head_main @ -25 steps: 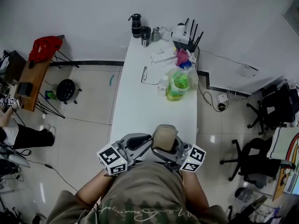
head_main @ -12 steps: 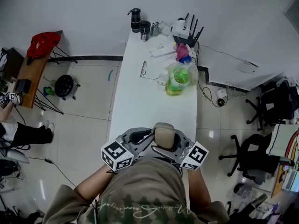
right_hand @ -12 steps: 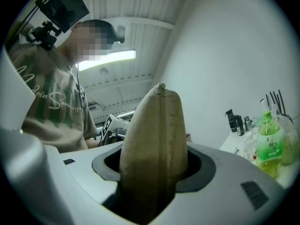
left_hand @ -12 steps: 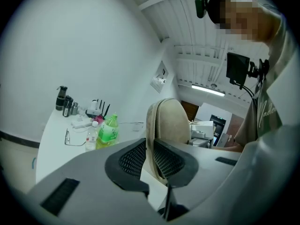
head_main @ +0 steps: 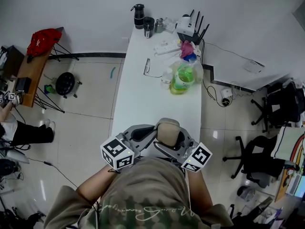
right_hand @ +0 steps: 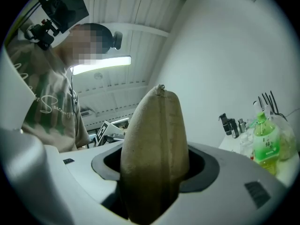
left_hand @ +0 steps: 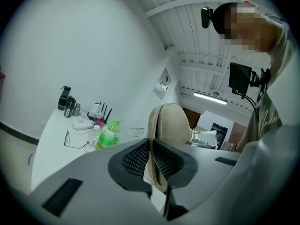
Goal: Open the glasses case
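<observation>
Both grippers hold the case (head_main: 167,130) up over the near end of the table (head_main: 143,104), right at the person's chest. Left gripper (head_main: 148,136): jaws narrow, pinching the case's thin edge. Right gripper (head_main: 172,146): jaws wide, clamped round its fat body. The case looks closed.

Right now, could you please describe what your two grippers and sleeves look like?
The left gripper and right gripper are light grey shells with dark pads; each carries a black-and-white marker cube. The T-shirt is olive and short-sleeved.
</observation>
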`<state>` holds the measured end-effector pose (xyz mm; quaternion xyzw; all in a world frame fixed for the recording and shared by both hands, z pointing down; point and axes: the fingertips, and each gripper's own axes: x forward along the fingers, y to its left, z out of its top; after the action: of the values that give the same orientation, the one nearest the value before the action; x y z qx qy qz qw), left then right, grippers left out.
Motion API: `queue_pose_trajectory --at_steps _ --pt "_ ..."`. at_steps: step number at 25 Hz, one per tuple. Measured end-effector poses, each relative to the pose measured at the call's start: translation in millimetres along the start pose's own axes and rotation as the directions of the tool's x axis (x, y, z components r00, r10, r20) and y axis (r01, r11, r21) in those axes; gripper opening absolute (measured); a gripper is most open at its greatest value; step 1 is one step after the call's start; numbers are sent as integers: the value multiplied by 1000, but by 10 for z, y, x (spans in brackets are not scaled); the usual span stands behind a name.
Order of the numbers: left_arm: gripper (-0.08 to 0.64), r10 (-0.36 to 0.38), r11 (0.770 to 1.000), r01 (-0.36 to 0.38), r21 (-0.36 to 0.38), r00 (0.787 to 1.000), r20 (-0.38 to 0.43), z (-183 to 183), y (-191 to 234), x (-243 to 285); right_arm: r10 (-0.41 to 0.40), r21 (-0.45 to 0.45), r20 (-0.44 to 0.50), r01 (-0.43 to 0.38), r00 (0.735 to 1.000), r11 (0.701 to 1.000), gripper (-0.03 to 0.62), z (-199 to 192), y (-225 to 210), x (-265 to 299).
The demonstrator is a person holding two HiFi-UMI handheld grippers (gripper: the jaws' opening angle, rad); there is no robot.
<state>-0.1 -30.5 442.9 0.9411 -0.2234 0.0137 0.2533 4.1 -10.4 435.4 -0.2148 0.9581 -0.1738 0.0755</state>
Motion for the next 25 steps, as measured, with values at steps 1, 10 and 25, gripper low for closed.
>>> queue_pose_trajectory --at_steps 1,10,25 --pt "35 4 1000 -4 -14 1000 7 3 15 -19 -1 9 -10 1 1000 1000 290 4 -2 5" --pt "35 -6 994 18 -112 995 98 67 78 -71 39 18 -46 -38 998 999 293 123 -49 27" --pt "37 91 996 -93 18 993 71 110 61 -40 68 9 -7 -68 998 998 293 190 -33 -4"
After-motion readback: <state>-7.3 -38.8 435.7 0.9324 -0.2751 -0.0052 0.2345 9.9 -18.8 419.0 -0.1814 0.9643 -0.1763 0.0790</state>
